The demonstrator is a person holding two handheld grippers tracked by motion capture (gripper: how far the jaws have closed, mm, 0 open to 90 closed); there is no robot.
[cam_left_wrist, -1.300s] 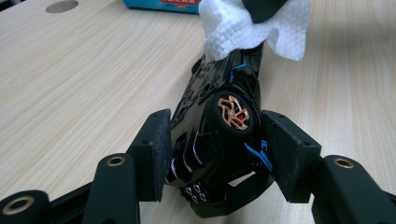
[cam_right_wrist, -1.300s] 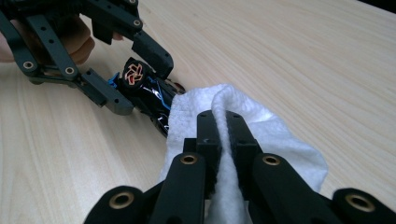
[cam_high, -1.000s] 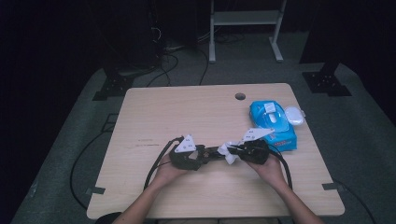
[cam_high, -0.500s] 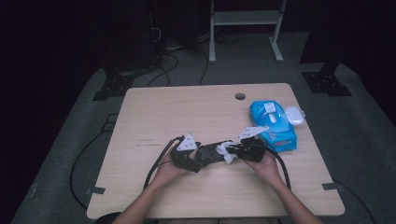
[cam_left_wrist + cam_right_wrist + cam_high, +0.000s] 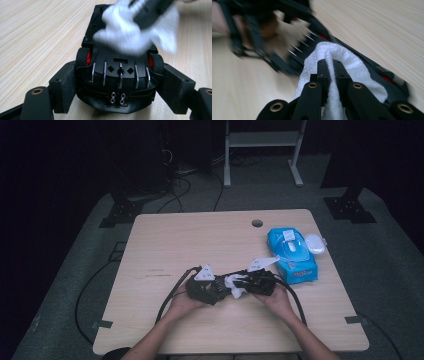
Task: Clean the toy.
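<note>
Wiping is the step in hand: the right hand-held gripper (image 5: 329, 67) has its jaws clamped tight on a fold of white wipe (image 5: 342, 62) and presses it down on the black toy car (image 5: 120, 75). The left hand-held gripper (image 5: 120, 82) cradles the car's tail between its foam pads (image 5: 63, 85); its jaws have just been easing and re-closing, and they sit against the rear wheels. The car lies on the table (image 5: 200, 235), near the front edge between both hands. Next comes a steady drag of the wipe along the bodywork, with the left hold kept firm. The car looks like hard glossy plastic with red hubs and rubbery tyres; the wipe is soft and crumpled. A blue wipes pack (image 5: 295, 255) waits just right.
</note>
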